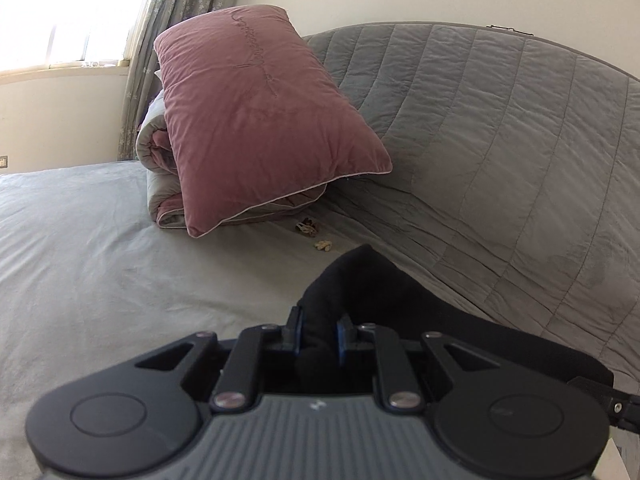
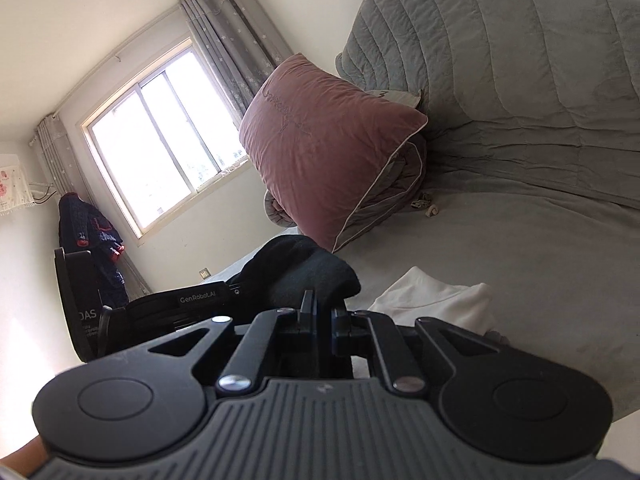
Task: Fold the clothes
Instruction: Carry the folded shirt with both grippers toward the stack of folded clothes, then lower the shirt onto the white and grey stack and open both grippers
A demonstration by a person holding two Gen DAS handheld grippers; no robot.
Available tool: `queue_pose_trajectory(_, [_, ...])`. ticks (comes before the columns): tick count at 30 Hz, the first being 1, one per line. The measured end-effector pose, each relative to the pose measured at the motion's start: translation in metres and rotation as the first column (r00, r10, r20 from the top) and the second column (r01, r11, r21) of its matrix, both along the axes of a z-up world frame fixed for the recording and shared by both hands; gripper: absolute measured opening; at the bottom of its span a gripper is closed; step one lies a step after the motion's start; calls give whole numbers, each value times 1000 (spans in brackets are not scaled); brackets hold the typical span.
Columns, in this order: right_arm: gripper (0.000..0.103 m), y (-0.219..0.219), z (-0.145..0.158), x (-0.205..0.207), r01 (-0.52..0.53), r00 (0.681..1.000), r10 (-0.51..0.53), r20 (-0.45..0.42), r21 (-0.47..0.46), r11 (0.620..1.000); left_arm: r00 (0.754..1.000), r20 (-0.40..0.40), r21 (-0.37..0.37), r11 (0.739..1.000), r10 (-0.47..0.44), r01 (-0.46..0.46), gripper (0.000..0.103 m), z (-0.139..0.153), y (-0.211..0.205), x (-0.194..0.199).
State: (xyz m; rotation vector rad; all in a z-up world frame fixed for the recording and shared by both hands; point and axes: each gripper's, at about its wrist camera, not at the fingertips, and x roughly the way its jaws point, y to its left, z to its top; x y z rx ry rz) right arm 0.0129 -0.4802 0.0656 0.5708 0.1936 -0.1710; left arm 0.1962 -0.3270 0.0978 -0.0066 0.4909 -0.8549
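Note:
A black garment (image 1: 360, 280) is bunched up above the grey bed. My left gripper (image 1: 320, 334) is shut on a fold of it, with the cloth pinched between its blue pads. The rest of the cloth trails off to the right. In the right wrist view the same black garment (image 2: 304, 268) bulges just ahead of my right gripper (image 2: 323, 314), which is shut on its edge. The left gripper's body (image 2: 192, 304) lies to the left, its fingertips hidden in the cloth. A white garment (image 2: 432, 300) lies crumpled on the bed to the right.
A pink pillow (image 1: 260, 120) leans on a rolled duvet at the head of the grey bed (image 1: 100, 260). A grey quilted cover (image 1: 500, 140) rises behind it. Two small items (image 1: 306, 227) lie near the pillow. A window (image 2: 160, 140) and hanging dark clothes (image 2: 96, 240) are far left.

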Motion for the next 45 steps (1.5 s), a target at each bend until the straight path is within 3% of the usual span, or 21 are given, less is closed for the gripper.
queue_pose_trajectory(8, [8, -54, -35, 12, 48, 998, -47, -32, 36, 998, 999, -3, 75, 997, -35, 35, 19, -28, -52, 21])
queue_pose_trajectory(12, [15, -65, -64, 25, 69, 993, -66, -96, 37, 997, 1000, -8, 158, 988, 4, -3, 27, -53, -62, 32])
queue_pose_trajectory(15, [18, -67, -76, 25, 85, 989, -81, -124, 29, 996, 999, -17, 148, 988, 44, -41, 39, -59, -52, 41])
queue_pose_trajectory(17, [38, -67, -77, 19, 104, 988, -101, -115, 20, 994, 997, -20, 96, 992, 81, -78, 41, -54, -40, 45])
queue_pose_trajectory(18, [53, -66, -75, 16, 121, 987, -120, -103, 5, 993, 995, -19, 68, 993, 94, -92, 41, -51, -36, 45])
queue_pose_trajectory(23, [54, -57, -58, 15, 158, 985, -165, -44, -128, 979, 995, -14, -78, 992, 100, -101, 36, -41, -18, 41])
queue_pose_trajectory(28, [54, -34, -54, 33, 100, 992, -117, -44, -283, 954, 998, -12, -26, 998, 58, -59, 31, -64, -31, 35])
queue_pose_trajectory(35, [53, -42, -92, 57, 46, 980, -94, -176, -258, 965, 999, -14, 42, 998, 39, -38, 32, -88, -41, 32])
queue_pose_trajectory(40, [53, -46, -78, 50, 48, 981, -88, -175, -224, 973, 998, -30, 42, 998, 48, -47, 33, -71, -27, 25])
queue_pose_trajectory(45, [57, -41, -54, 37, 46, 975, -89, -204, -203, 978, 998, -58, 88, 996, 36, -31, 39, -52, 2, 2])
